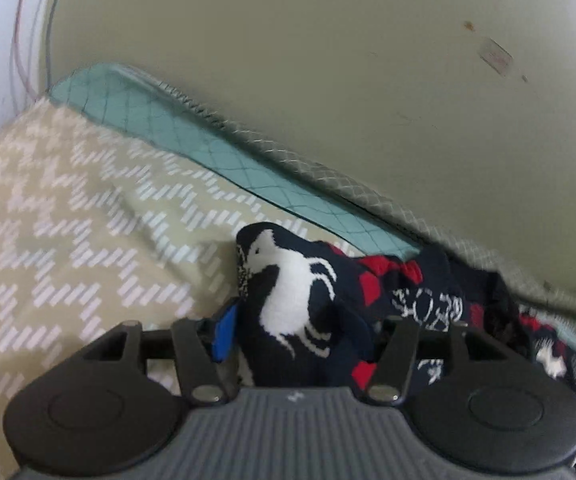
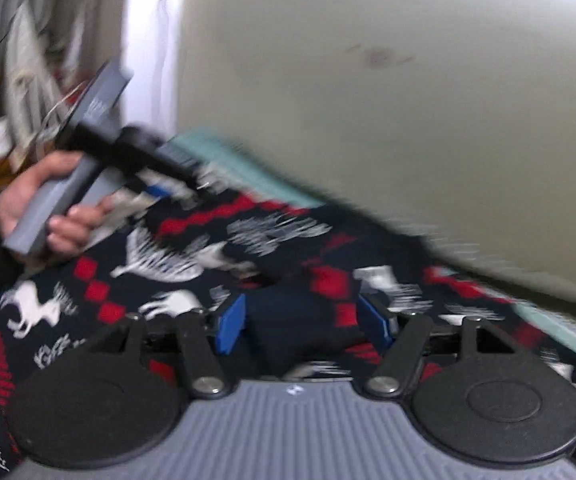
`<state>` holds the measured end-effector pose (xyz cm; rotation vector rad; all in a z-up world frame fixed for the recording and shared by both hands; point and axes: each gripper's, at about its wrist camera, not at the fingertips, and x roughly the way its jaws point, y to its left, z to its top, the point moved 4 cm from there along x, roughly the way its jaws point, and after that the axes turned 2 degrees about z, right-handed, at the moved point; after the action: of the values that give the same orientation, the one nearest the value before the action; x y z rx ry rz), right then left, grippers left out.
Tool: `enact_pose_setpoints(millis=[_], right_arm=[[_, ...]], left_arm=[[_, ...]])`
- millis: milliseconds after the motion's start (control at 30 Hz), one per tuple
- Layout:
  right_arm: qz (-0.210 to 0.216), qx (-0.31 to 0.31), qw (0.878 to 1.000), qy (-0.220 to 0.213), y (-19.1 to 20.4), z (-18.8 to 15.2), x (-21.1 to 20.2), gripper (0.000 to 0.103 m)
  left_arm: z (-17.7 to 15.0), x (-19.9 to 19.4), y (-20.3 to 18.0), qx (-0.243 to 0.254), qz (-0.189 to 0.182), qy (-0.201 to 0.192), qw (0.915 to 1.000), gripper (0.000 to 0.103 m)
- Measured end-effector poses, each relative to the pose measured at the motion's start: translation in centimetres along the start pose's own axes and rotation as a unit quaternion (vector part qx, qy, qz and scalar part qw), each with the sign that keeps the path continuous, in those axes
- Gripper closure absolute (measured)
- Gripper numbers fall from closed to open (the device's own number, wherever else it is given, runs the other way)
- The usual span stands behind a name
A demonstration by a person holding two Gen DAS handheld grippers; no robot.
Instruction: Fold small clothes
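navy wool sweater (image 2: 216, 248) bunched between both our tongs, left gripper (image 1: 299, 332) and right gripper (image 2: 301, 322) each clamped on it, above the bedspread (image 1: 68, 216).

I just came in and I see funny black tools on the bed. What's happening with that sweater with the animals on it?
A person is holding a two-finger tool in each hand to fold a small dark knitted sweater with white animals and red squares. It lies on a patterned bedsheet by the wall. The left gripper has bunched cloth between its jaws. The right gripper has a fold between its blue pads too. The fold isn't done; the cloth is all rumpled.
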<state>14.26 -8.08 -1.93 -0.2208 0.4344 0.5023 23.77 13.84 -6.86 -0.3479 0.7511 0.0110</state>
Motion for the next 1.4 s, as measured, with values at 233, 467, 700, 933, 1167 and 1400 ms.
enact_pose_setpoints(millis=[233,467,700,933,1167,1400], right_arm=[[-0.079,0.073,0.994,-0.014,-4.1,0.4,-0.4,0.103],[-0.155,0.259,0.951,-0.068,-14.2,1.5,-8.7,0.103],[-0.243,0.265,0.933,-0.007,-15.4,-1.2,-8.9,0.042],[-0.322,0.231,0.91,-0.125,-13.3,-0.9,-20.3,0.046],[-0.387,0.252,0.88,-0.105,-12.5,-6.6,-27.7,0.044],[-0.395,0.264,0.878,-0.056,-11.6,-12.4,-28.5,0.037]], left_arm=[[0.1,-1.1,0.4,-0.002,-0.022,-0.007,0.9997,0.048],[0.4,-1.3,-0.7,0.023,-0.019,-0.012,0.9995,0.053],[-0.5,-0.2,-2.0,0.079,0.016,-0.008,0.9967,0.055],[-0.3,-1.2,-2.4,0.08,0.001,-0.022,0.9965,0.089],[-0.2,-0.8,-1.7,0.066,0.019,-0.015,0.9975,0.081],[1.0,-3.5,-0.1,0.011,0.012,-0.056,0.9983,0.073]])
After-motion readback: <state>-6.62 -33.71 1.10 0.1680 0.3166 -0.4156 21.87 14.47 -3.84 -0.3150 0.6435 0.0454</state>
